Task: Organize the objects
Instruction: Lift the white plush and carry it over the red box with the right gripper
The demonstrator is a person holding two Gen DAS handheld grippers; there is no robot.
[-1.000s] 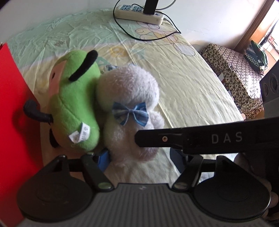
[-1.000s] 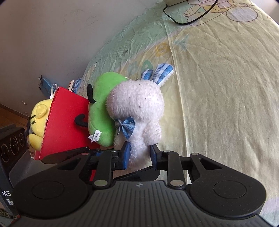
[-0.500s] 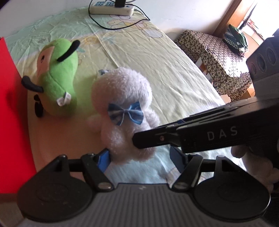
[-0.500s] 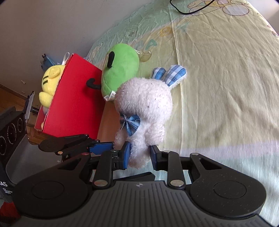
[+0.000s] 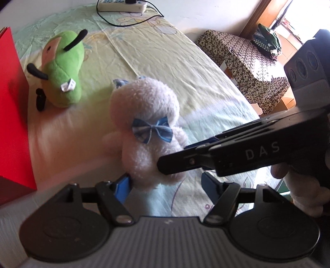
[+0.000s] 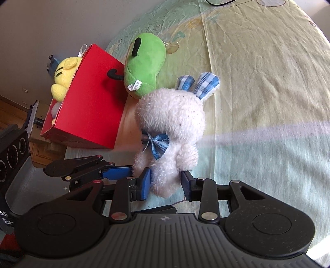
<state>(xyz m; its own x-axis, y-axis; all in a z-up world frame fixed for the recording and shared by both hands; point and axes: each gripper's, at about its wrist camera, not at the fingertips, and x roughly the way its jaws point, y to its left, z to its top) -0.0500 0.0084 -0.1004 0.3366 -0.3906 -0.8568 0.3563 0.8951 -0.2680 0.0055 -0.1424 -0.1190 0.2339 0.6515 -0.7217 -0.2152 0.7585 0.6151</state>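
A white plush bunny [image 5: 144,127] with a blue bow lies on the yellow-green bed sheet [image 5: 175,61]. Its lower body sits between the jaws of both grippers. My left gripper [image 5: 167,185] is opening: its left pad brushes the bunny and its right pad stands clear. My right gripper [image 6: 166,185] is opening too, with the bunny's [image 6: 171,115] legs loose between its pads. In the left wrist view the right gripper [image 5: 173,156] reaches in from the right. A green plush [image 5: 61,68] lies apart from the bunny, beside the red box [image 6: 88,107], which holds a yellow plush [image 6: 64,78].
A white power strip [image 5: 119,5] with a black cable lies at the far end of the bed. A stool under patterned cloth [image 5: 247,61] stands off the bed's right side. The bed edge and wooden floor [image 6: 41,154] lie near the red box.
The bunny has been drawn away from the green plush and the red box, toward the near side of the bed. Both pairs of jaws have widened around its lower body.
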